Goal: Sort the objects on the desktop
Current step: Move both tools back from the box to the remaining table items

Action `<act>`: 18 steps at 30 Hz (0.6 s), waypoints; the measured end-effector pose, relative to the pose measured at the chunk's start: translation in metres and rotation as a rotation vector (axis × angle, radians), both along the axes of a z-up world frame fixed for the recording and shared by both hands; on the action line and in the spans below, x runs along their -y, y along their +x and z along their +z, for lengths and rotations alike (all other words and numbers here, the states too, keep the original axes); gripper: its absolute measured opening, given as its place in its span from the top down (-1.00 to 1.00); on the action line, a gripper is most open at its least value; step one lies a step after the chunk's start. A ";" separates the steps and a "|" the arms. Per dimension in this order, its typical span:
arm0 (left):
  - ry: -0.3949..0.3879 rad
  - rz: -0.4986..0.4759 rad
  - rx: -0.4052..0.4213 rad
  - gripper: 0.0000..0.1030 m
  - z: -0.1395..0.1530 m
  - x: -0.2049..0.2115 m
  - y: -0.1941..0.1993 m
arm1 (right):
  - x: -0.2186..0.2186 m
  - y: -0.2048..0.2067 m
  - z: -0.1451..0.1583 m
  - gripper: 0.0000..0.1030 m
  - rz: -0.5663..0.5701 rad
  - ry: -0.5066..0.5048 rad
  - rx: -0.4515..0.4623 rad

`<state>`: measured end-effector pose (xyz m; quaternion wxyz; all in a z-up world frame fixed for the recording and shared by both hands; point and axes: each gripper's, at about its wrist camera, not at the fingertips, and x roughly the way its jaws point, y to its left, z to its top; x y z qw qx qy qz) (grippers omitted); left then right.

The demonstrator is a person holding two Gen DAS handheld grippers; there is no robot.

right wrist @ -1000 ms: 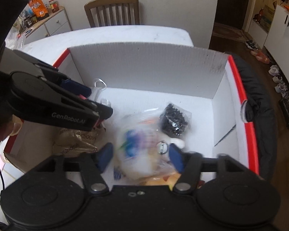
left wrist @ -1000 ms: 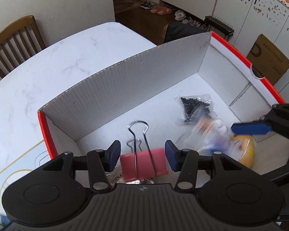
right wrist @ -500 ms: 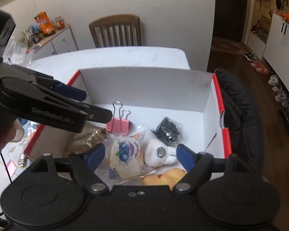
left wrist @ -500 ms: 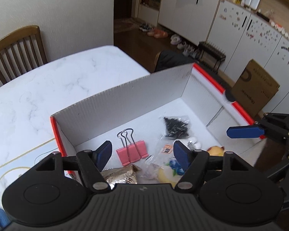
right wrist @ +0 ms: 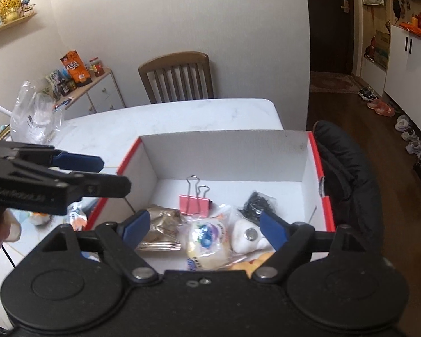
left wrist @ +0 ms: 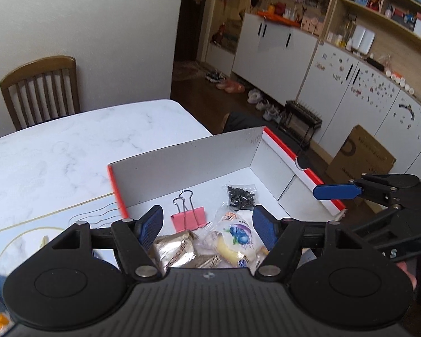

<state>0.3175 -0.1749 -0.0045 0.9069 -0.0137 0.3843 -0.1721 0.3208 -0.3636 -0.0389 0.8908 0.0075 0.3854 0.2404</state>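
- One cardboard box [right wrist: 224, 157], white inside, red along the rim, open-topped, set on a white marble-look table [left wrist: 70, 151].
- Inside, on the box floor: one pink binder clip [right wrist: 194, 203] with two wire handles; one clear bag of small black pieces [right wrist: 256, 202]; one round wrapped bun [right wrist: 207, 243] with a blueberry print; one crinkled brown foil packet [right wrist: 161, 226]; one smooth white lump [right wrist: 245, 237]; one yellow-orange thing [right wrist: 248, 265], half hidden.
- Above the box, two grippers, black with blue pads.
- Left gripper [left wrist: 207, 226]: spread apart, holding nothing.
- Right gripper [right wrist: 205, 229]: jaws opening, nothing pinched between them.
- Beyond the table, one slatted wooden chair [right wrist: 176, 77].
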 end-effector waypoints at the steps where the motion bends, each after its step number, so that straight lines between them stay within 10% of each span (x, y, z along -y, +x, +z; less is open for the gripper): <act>1: -0.005 0.002 0.007 -0.35 0.002 -0.004 -0.006 | -0.002 -0.002 0.001 -0.67 0.001 0.002 0.002; 18: -0.041 0.057 0.100 -0.60 0.008 -0.086 -0.088 | -0.067 -0.051 0.021 -0.81 0.039 0.059 0.054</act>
